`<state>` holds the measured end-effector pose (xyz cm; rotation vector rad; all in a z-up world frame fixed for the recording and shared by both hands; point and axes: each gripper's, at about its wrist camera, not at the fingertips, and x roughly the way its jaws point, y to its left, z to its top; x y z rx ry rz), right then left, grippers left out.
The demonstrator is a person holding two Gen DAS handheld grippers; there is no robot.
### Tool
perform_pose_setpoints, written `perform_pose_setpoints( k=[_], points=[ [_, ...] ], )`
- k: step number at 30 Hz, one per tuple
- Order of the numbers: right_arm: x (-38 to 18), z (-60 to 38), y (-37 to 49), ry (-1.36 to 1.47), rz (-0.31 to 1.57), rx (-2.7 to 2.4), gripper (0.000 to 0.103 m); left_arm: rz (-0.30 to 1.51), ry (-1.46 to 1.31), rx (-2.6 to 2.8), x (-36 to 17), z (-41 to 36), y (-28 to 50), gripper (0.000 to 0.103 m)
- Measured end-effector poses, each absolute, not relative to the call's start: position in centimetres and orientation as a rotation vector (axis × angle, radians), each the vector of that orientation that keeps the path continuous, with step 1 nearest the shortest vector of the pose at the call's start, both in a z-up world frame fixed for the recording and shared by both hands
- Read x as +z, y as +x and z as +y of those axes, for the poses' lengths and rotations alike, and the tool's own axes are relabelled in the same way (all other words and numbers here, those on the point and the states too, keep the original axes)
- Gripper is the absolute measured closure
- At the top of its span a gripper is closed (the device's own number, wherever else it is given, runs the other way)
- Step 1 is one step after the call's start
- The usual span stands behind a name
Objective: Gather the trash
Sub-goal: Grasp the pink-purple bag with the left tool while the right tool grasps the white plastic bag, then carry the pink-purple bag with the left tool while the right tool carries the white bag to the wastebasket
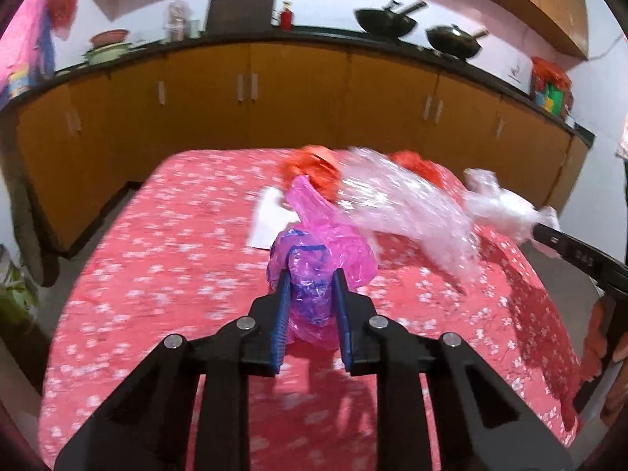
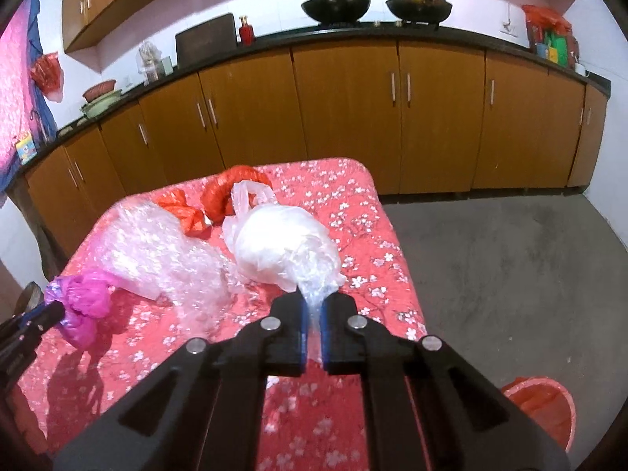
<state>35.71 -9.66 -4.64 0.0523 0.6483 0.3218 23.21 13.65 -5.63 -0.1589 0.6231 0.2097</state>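
Observation:
My left gripper (image 1: 313, 274) is shut on a crumpled pink and purple plastic bag (image 1: 329, 235), held just above the table. A clear bubble-wrap sheet (image 1: 396, 204) trails from that bag to the right. My right gripper (image 2: 312, 302) is shut on the thin end of a white plastic bag (image 2: 282, 243) that bulges in front of its pads. In the right wrist view the pink bag (image 2: 84, 298) hangs at the left with the left gripper (image 2: 55, 310) clamped on it, and the bubble wrap (image 2: 157, 251) lies between the two bags. Two red plastic bags (image 2: 231, 188) (image 2: 184, 212) lie farther back.
The table (image 1: 165, 267) wears a pink floral cloth, and a white paper (image 1: 271, 219) lies flat on it. A red bin (image 2: 541, 404) stands on the grey floor at the table's right. Brown cabinets (image 2: 345, 110) with woks on the counter run behind.

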Motion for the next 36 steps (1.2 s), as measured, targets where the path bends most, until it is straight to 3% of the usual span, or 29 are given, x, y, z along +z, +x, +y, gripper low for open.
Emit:
perform_pose_setpoints(
  k=[15,36],
  points=[
    [0.2,-12.4,30.3,0.089,0.537,0.343,0.097,0.514,-0.151,0.224,-1.2,12.6,20.6,0.082],
    [1.5,-24.3,26.3,0.142,0.455,0.151,0.097,0.466,-0.072,-0.004,0.9,1.3,21.8,0.082]
  ],
)
